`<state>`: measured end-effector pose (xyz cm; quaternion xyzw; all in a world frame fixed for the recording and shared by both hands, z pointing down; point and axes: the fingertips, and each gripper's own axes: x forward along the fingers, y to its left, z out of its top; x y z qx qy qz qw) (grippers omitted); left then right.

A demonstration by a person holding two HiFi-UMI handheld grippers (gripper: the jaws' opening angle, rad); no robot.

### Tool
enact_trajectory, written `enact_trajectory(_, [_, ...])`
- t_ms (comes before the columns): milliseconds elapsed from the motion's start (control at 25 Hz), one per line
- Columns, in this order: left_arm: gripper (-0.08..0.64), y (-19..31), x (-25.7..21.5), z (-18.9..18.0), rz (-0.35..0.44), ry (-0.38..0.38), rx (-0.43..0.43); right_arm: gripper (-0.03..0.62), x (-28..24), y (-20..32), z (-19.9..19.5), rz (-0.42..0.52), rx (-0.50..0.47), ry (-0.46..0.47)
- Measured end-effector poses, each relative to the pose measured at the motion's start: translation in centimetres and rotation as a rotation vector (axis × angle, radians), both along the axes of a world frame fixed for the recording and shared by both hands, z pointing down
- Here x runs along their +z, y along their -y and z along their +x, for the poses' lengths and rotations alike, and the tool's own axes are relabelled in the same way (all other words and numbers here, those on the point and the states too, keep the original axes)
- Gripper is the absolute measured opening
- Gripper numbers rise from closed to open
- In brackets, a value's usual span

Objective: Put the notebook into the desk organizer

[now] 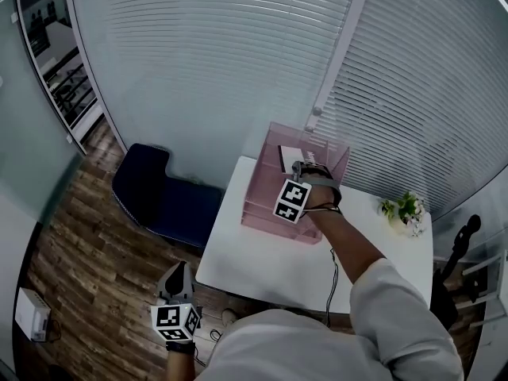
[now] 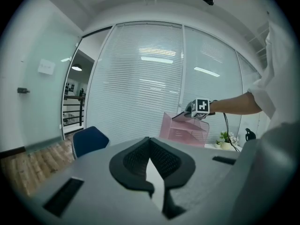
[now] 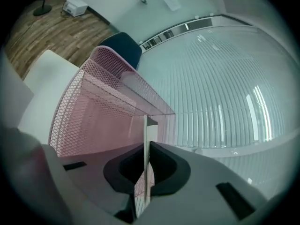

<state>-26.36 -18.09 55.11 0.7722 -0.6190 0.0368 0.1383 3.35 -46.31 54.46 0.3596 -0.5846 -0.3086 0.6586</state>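
A pink mesh desk organizer [image 1: 266, 213] stands at the back of the white table [image 1: 262, 268]. My right gripper [image 1: 298, 167] reaches over its top, shut on a thin pale notebook [image 1: 289, 155] held on edge above the open compartment. In the right gripper view the notebook [image 3: 149, 130] stands upright between the jaws of the right gripper [image 3: 146, 146], with the organizer's mesh wall [image 3: 89, 111] just to its left. My left gripper [image 1: 176, 275] hangs low beside the table's near left corner. In its own view the left gripper [image 2: 150, 142] is shut and holds nothing.
A small potted plant [image 1: 406, 209] sits at the table's far right. A dark blue chair [image 1: 159, 193] stands on the wood floor left of the table. A black cable [image 1: 332, 284] runs over the front edge. Glass walls with blinds close in behind.
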Motion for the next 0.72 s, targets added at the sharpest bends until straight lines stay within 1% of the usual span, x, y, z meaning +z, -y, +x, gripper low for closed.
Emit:
enact_trajectory(160, [0.008, 0.2, 0.5, -0.5, -0.008, -0.012, -0.006, 0.025, 1.2, 0.3, -1.2, -0.046, 0.015, -0.025])
enact_trajectory(360, [0.008, 0.2, 0.8, -0.9, -0.013, -0.025, -0.012, 0.038, 2.6, 0.2, -2.1, -0.113, 0.051, -0.012])
enact_trajectory(520, [0.008, 0.3, 1.1, -1.4, -0.013, -0.03, -0.019, 0.047, 3.3, 0.1, -2.5, -0.148, 0.071, 0.003])
enact_trajectory(640, [0.008, 0.3, 1.4, -1.7, -0.014, -0.034, -0.025, 0.062, 3.7, -0.1, -2.8, -0.202, 0.088, 0.034])
enact_trajectory(720, [0.008, 0.2, 1.4, -2.0, -0.014, -0.038, -0.028, 0.087, 3.9, -0.5, -3.0, -0.258, 0.101, 0.05])
